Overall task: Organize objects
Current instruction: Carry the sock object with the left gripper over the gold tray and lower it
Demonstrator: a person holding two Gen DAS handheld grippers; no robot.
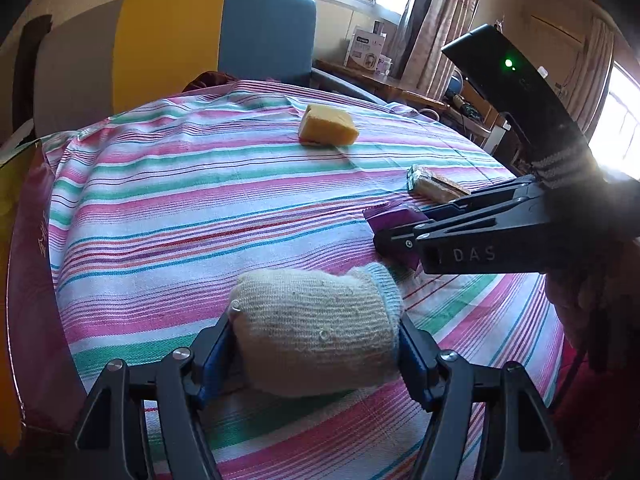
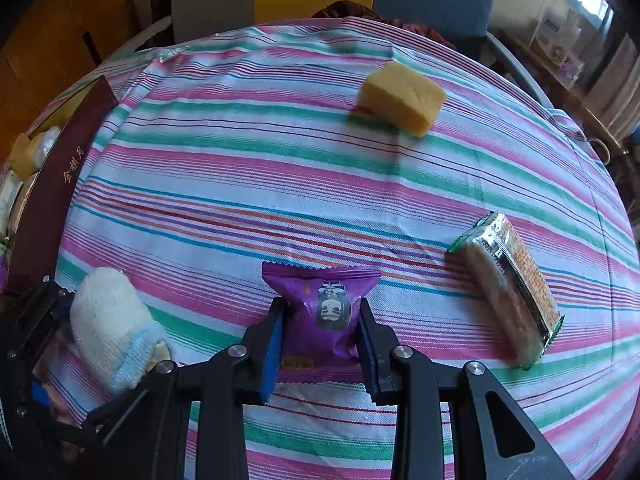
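Right wrist view showed, nearest, the right gripper [image 2: 320,320] clamped on a purple snack packet [image 2: 325,312], its blue pads pressing both sides while the packet lay on the striped tablecloth [image 2: 240,208]. In the left wrist view the left gripper [image 1: 316,340] held a rolled white sock [image 1: 316,328] between wide-set jaws, the pads against its two sides, the sock resting low over the cloth at the near edge. Just right of the purple packet lay a clear-wrapped biscuit pack [image 2: 508,288], untouched. Farther off, toward the far side of the table, sat a yellow sponge block [image 2: 402,98], also untouched. At the far left stood a dark red box [image 2: 60,184] with pale wrapped items showing inside it; I judged that to be the collecting place, so sorting seemed partly done. Two things were in hand but not yet delivered, and two remained on the cloth. Both grippers pointed downward toward the table, the right one more steeply. In the left view the right gripper reached in from the right, with a striped cuff [image 1: 560,164] at its rear.
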